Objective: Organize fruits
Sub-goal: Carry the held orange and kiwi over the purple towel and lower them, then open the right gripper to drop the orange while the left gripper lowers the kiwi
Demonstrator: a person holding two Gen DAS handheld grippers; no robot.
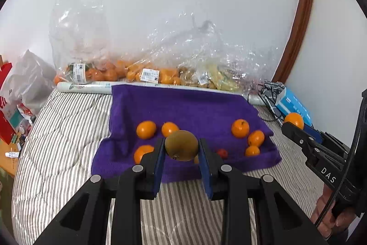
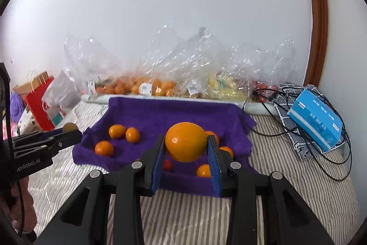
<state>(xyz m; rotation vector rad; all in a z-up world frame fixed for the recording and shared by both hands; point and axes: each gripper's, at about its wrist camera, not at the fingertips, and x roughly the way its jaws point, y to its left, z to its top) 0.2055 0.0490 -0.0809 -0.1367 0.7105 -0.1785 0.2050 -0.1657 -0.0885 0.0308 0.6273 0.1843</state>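
Note:
My left gripper [image 1: 181, 148] is shut on a brown kiwi [image 1: 181, 145] and holds it above the front of a purple towel [image 1: 183, 107]. My right gripper [image 2: 186, 148] is shut on a large orange [image 2: 185, 141] above the same towel [image 2: 160, 114]. Several small oranges lie on the towel, a group at the left [image 1: 146, 129] and a group at the right [image 1: 240, 128], with a small red fruit [image 1: 222, 153] between. The right gripper with its orange shows at the right edge of the left wrist view [image 1: 294, 120]. The left gripper shows at the left of the right wrist view [image 2: 68, 130].
The towel lies on a striped quilt [image 1: 68, 141]. Clear plastic bags of fruit [image 1: 142, 72] line the white wall behind. A blue box [image 2: 318, 118] and black cables [image 2: 321, 153] lie at the right. A red paper bag [image 2: 39, 95] and clutter stand at the left.

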